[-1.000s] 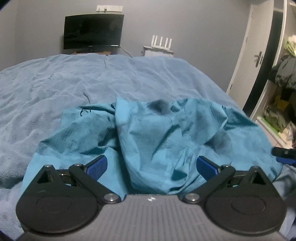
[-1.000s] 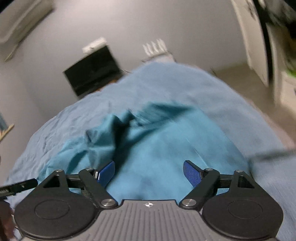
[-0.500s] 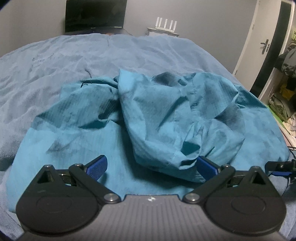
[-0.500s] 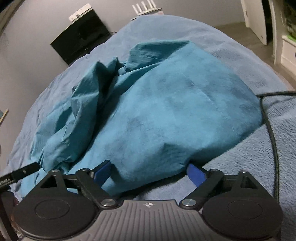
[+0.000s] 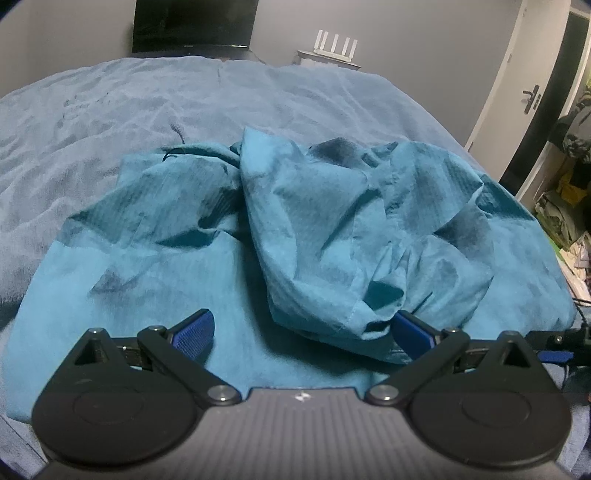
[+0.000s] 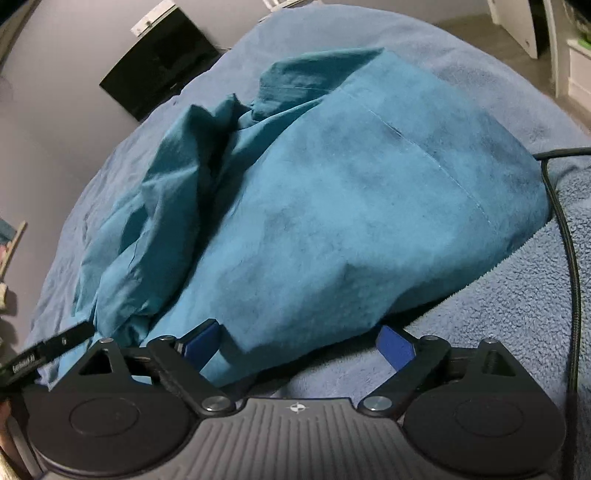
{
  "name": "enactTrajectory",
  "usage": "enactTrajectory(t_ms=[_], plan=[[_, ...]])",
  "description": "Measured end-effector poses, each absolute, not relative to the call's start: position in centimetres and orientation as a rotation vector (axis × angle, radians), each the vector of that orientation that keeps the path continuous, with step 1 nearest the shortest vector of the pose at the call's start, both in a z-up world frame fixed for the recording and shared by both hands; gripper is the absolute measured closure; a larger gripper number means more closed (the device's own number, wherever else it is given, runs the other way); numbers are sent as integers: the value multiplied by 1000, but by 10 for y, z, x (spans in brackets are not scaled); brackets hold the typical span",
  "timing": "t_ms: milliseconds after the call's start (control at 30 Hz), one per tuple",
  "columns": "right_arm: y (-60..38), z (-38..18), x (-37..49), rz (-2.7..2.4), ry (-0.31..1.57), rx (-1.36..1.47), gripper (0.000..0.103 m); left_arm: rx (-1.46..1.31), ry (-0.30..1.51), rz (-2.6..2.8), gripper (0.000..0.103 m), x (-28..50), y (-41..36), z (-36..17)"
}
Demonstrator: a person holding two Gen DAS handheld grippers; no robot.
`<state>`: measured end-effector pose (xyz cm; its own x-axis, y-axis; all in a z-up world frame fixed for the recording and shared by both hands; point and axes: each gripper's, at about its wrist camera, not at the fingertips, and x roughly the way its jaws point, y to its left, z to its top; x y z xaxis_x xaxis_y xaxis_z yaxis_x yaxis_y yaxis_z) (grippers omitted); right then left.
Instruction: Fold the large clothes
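Observation:
A large teal garment lies crumpled on the bed, with a bunched fold heaped on its middle and right. My left gripper stands open and low over its near edge; the fold's hem rests against the right pad, and neither pad presses on cloth. In the right wrist view the garment shows a smoother side with a seam. My right gripper is open wide at the near hem, with cloth lying between its blue pads but not pinched.
The bed is covered by a blue-grey fleece blanket. A black cable runs down the blanket to the right of the garment. A dark screen and a white router stand beyond the bed; a door and clothes shelves are at right.
Both grippers have sunk and tipped down toward the garment, which now fills more of each view. The right jaws have spread a little wider. The garment has settled on the bed.

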<state>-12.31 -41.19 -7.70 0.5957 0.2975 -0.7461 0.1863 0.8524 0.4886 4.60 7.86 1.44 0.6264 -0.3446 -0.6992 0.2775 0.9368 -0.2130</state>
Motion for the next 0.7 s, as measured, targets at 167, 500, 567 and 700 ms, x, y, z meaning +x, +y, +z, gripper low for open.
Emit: enactTrajectory(t_ms=[167,500,567,700], plan=[[-411,-79,-124,80,920,564,8,-176,831,-351,0,47,95,14],[-407,-81,-123,93,916,521,7,-263,878,-152,0,50,140,16],[-412,-84,-123,84,929,554,7,-290,886,-131,0,51,145,12],[-434,-91,-117,47,924,743,7,-290,845,-163,0,47,143,18]])
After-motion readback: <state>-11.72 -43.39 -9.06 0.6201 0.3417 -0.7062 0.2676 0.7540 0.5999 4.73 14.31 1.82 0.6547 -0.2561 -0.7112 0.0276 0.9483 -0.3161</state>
